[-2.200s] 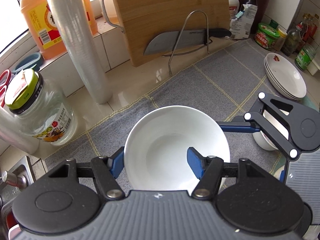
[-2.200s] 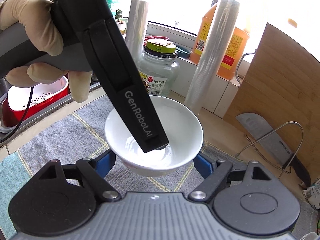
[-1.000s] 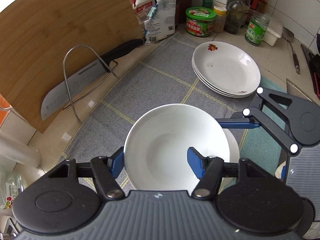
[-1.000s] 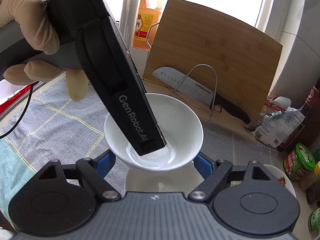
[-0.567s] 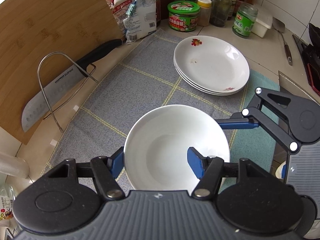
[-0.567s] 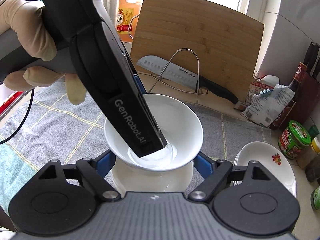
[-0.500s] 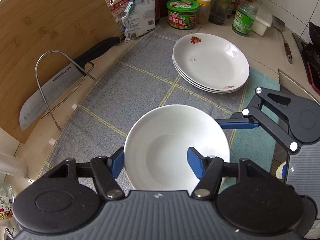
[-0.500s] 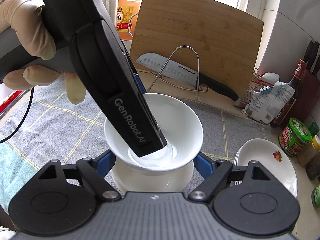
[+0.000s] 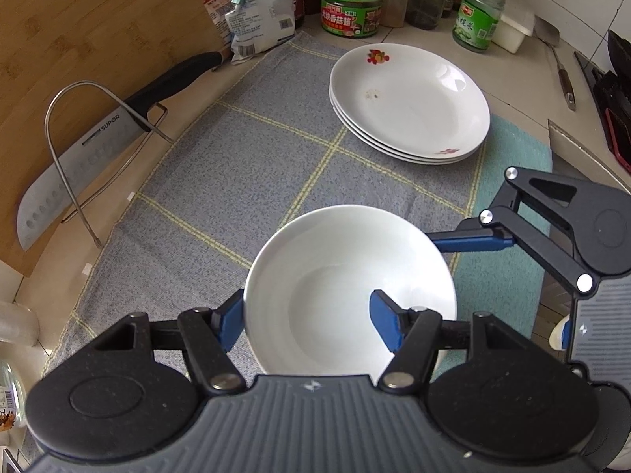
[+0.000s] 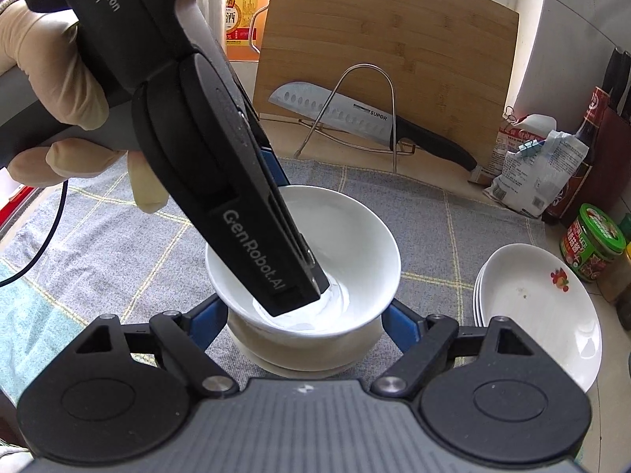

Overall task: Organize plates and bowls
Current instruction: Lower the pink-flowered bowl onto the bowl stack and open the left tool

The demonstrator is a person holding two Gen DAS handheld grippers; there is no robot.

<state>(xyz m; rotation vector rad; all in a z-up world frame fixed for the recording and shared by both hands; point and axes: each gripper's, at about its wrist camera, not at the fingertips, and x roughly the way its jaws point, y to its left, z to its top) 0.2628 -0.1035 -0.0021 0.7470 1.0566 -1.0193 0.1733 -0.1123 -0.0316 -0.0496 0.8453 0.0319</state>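
Left wrist view: the white bowl is pinched at its near rim by the left gripper, one blue finger outside the wall and one inside, the tool pointing steeply down. In the right wrist view this bowl sits nested in a second bowl on the grey checked cloth, toward the cloth's near edge. The right gripper straddles that pair with its jaws spread; whether the pads touch the lower bowl cannot be told. A gloved hand grips the left tool's handle, its body slanting down into the bowl.

A stack of plates lies at the cloth's far right corner of the bench, apart from the bowls. A knife leans in a wire rack against the cutting board along the left edge.

A second ago the plates lay higher in the left view and the lower bowl showed less; both tools have sunk slightly.
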